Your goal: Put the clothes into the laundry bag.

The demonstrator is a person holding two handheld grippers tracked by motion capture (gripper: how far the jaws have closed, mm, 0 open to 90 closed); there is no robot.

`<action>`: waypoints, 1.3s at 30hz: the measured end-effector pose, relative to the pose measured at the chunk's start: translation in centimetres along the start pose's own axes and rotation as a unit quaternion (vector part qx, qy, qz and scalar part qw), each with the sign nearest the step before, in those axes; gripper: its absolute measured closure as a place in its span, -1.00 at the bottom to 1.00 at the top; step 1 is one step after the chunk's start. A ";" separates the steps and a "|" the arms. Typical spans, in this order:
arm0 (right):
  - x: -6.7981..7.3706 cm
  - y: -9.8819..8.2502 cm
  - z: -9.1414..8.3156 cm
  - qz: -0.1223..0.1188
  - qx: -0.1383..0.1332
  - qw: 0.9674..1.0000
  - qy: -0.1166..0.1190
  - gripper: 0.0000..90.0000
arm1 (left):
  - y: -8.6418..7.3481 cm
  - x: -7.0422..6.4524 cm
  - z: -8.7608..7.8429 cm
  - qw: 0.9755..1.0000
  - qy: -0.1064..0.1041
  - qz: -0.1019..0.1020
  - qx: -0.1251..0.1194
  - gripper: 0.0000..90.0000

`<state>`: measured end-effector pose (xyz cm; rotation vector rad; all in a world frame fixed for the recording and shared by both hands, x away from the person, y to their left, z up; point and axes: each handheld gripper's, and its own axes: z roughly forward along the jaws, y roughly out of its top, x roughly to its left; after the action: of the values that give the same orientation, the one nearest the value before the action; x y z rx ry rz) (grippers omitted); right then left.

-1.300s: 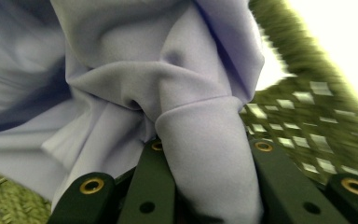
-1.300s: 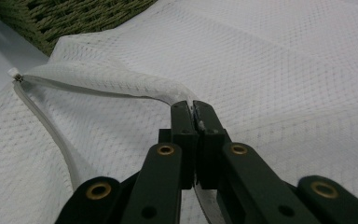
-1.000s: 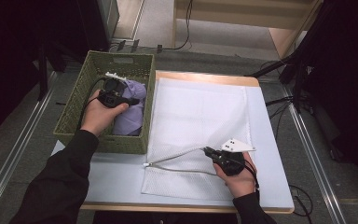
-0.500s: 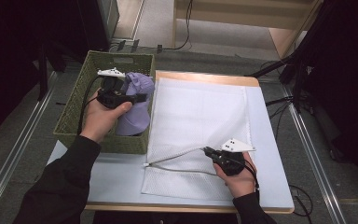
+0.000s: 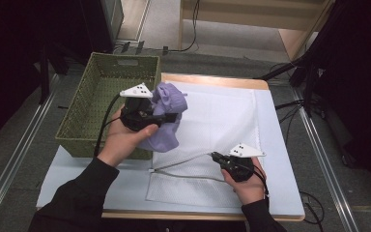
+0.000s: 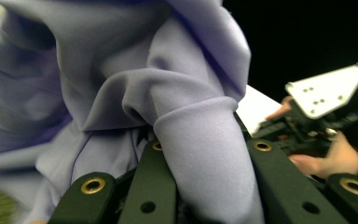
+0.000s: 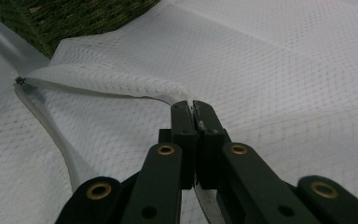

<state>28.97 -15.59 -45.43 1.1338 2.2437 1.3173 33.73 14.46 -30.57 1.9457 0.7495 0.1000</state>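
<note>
1. Gripping a bunched lilac cloth point(image 5: 168, 116), the left claw point(image 5: 170, 117) holds it raised above the right-hand rim of the green woven basket point(image 5: 92, 104), at the edge of the white mesh bag point(image 5: 222, 121).
2. From the left gripper view, a thick fold of the lilac cloth point(image 6: 200, 140) sits squeezed between the two black jaws, with more fabric billowing above and to the left.
3. Over on the near right of the worktop point(image 5: 77, 179), the right claw point(image 5: 214, 156) is clamped narrow on the mesh bag's zippered edge.
4. The right gripper view shows the right claw point(image 7: 195, 112) pinching that hem and lifting it slightly, so the opening of the mesh bag point(image 7: 279, 65) gapes toward the basket point(image 7: 70, 16).
5. The bag lies flat across most of the worktop, just beside the basket.
</note>
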 end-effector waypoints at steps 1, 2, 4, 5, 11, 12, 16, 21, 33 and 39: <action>0.0 0.0 0.0 0.000 -0.001 1.000 0.001 0.99 | -0.2 -0.5 0.3 1.000 -0.003 0.007 0.003 0.79; -0.1 0.0 0.0 -0.002 -0.002 1.000 0.001 0.99 | -0.4 -1.0 0.6 1.000 -0.004 0.010 0.007 0.79; -0.1 0.0 -0.1 -0.001 -0.002 1.000 0.000 0.99 | -0.8 -1.8 1.2 1.000 -0.011 0.015 0.010 0.79; -0.1 0.0 -0.1 0.001 -0.004 1.000 0.001 0.99 | -1.0 -2.0 1.4 1.000 -0.016 0.016 0.011 0.79; -0.3 0.0 -0.2 0.003 -0.004 1.000 0.001 0.99 | -2.6 -3.6 2.1 0.999 -0.044 0.014 0.007 0.79; -0.3 0.0 -0.2 0.003 -0.004 1.000 0.002 0.99 | -2.9 -3.9 2.1 0.999 -0.046 0.015 0.005 0.79; -0.4 0.1 -0.3 0.009 -0.009 1.000 0.002 0.99 | -4.1 -4.7 1.9 0.998 -0.062 0.015 -0.002 0.79; -0.7 0.1 -0.4 0.013 -0.009 1.000 0.003 0.99 | -6.0 -5.7 1.8 0.996 -0.088 0.017 -0.002 0.78; -0.9 0.4 -0.4 0.029 -0.014 0.999 0.003 0.99 | -11.3 -6.3 4.2 0.992 -0.109 0.032 0.052 0.73; -1.0 0.5 -0.6 0.031 -0.019 0.999 0.003 0.99 | -14.1 -5.2 6.3 0.988 -0.113 0.015 0.101 0.44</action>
<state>29.48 -16.55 -44.77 1.1958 2.1947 1.3818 25.44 10.95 -44.15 2.1172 0.5992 -0.1829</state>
